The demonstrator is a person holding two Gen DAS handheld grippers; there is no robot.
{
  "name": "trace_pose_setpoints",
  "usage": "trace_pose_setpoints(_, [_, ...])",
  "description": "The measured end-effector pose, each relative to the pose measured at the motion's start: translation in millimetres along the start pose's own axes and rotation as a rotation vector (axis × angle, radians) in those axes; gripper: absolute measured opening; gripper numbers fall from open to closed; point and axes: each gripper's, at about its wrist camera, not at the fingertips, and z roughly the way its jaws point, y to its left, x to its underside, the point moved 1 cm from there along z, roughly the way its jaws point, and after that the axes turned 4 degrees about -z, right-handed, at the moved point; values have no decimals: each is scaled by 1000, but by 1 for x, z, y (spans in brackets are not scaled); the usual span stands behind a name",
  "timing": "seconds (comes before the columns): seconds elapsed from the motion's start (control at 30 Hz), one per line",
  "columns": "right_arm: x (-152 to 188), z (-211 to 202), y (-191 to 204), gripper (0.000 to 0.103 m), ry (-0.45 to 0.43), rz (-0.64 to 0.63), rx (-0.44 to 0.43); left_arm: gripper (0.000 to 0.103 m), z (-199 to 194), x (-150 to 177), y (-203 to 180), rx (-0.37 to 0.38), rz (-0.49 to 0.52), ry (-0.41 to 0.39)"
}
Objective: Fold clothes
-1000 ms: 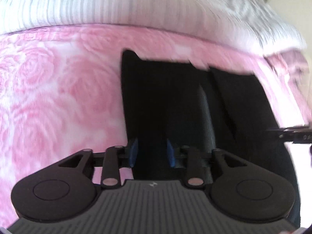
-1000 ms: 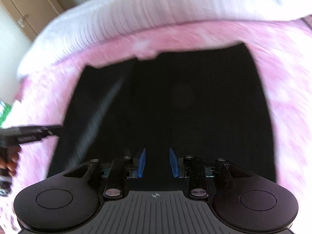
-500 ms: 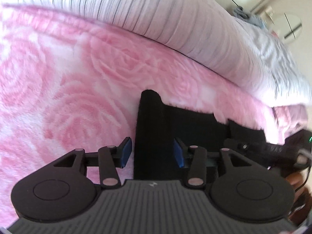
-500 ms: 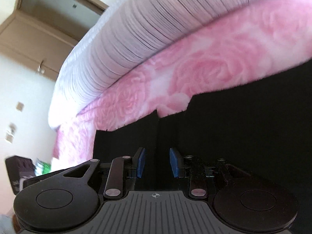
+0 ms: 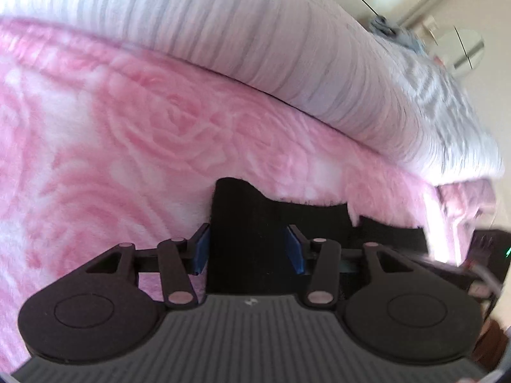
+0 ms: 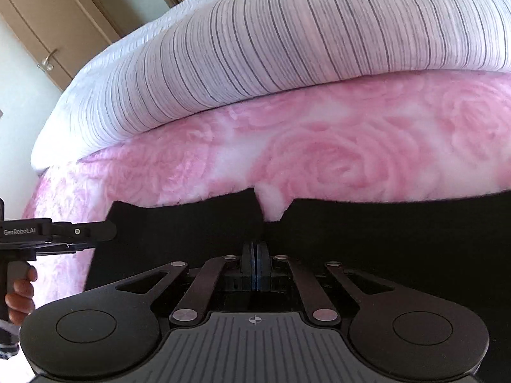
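Black garment (image 6: 383,233) on pink rose blanket (image 6: 319,159); left gripper (image 5: 247,249) spread astride its edge; right gripper (image 6: 255,266) pinching its fabric.

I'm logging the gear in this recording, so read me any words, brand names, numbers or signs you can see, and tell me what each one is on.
"GenRobot.AI": white letters on the black body of the left claw, seen at the left edge of the right wrist view.

No other words or numbers are readable. The small marks on the grey camera housings are symbols, not text. The black garment shows no label.
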Motion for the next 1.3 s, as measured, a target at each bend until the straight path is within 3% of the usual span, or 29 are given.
trace_pose_setpoints(0.03, [2, 2, 1, 0, -6, -2, 4, 6, 2, 1, -6, -31, 57, -8])
trace_pose_setpoints(0.1, [5, -9, -1, 1, -29, 4, 26, 7, 2, 1, -16, -82, 162, -42])
trace_pose_setpoints(0.2, [7, -35, -6, 11, -69, 21, 68, 7, 2, 3, -28, -160, 313, -82])
trace_pose_setpoints(0.3, [12, -61, -12, 41, -102, 39, 116, 10, 11, 7, -28, -189, 375, -65])
trace_pose_setpoints(0.4, [30, -88, -27, 42, -75, 60, 185, 14, 10, 2, -32, -201, 380, -73])
trace_pose_setpoints(0.5, [47, -117, -41, 42, -71, 75, 199, 21, -6, -3, -46, -249, 381, -198])
trace_pose_setpoints(0.57, [57, -135, -49, 42, -77, 79, 222, 25, -18, -8, -55, -205, 340, -255])
trace_pose_setpoints(0.7, [67, -153, -67, 42, -75, 119, 281, 25, 7, -6, -82, 81, 204, -52])
trace_pose_setpoints(0.8, [72, -160, -81, 42, -77, 193, 293, 25, 37, 10, -106, 192, 154, 58])
trace_pose_setpoints(1.0, [70, -171, -103, 42, -98, 235, 298, 23, 83, 33, -125, 135, 128, 148])
trace_pose_setpoints(1.03, [71, -173, -105, 42, -96, 236, 299, 17, 85, 37, -127, 115, 139, 140])
trace_pose_setpoints(1.07, [71, -174, -107, 42, -95, 238, 301, 3, 84, 39, -129, 105, 149, 127])
trace_pose_setpoints(1.1, [72, -175, -109, 42, -96, 240, 302, 0, 81, 40, -132, 107, 164, 107])
trace_pose_setpoints(1.3, [74, -177, -109, 42, -100, 219, 294, 0, 55, 47, -143, 83, 280, -36])
